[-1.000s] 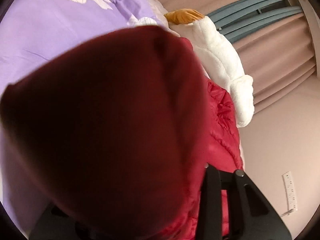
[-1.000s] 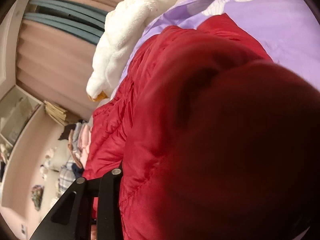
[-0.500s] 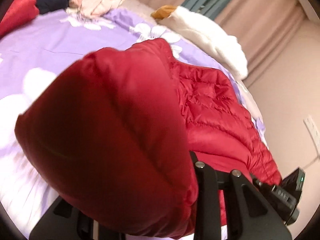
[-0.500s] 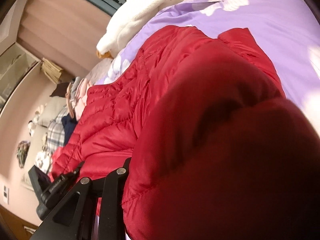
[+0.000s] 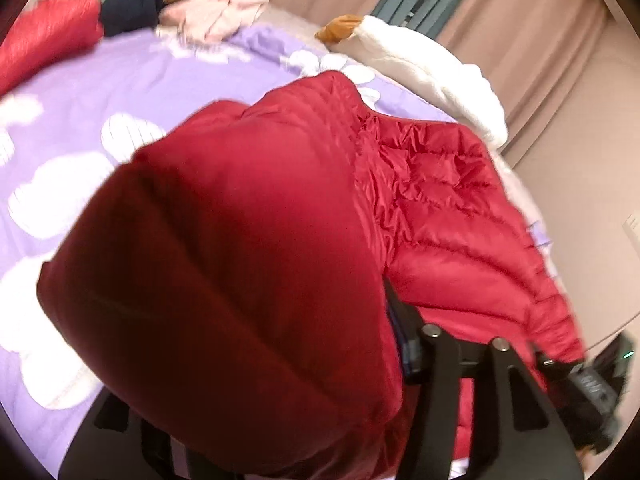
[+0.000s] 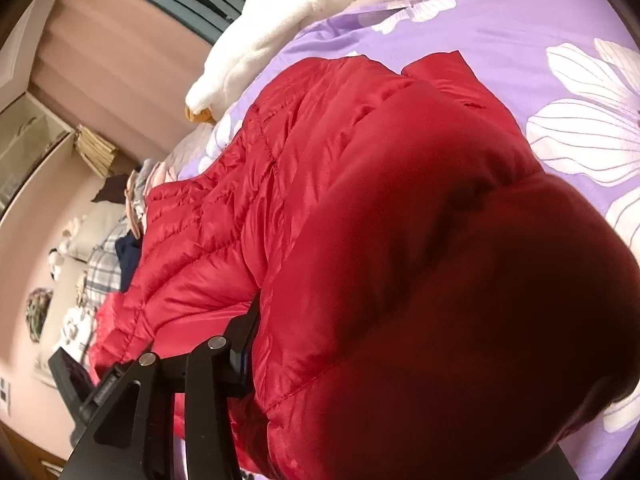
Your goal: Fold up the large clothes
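A red quilted puffer jacket (image 5: 448,216) lies on a purple flowered bedspread (image 5: 76,96). My left gripper (image 5: 384,320) is shut on a bulging fold of the jacket, which drapes over and hides its left finger; the right finger (image 5: 408,320) shows. In the right wrist view the same jacket (image 6: 248,216) fills the middle. My right gripper (image 6: 260,328) is shut on another bulging part of it; only the left finger (image 6: 244,332) shows. Each gripper's body shows in the other's view, low at the edge.
A white plush toy (image 5: 432,76) with an orange beak lies along the bed's far edge by the curtains (image 5: 532,28). A pile of clothes (image 5: 208,12) and another red item (image 5: 44,40) sit at the far corner. Shelves (image 6: 28,148) stand by the wall.
Both grippers have swung with the jacket held, tilting from the wall and curtains towards the bed. More of the bedspread and quilted jacket shows now, and each gripper has come into the other's view.
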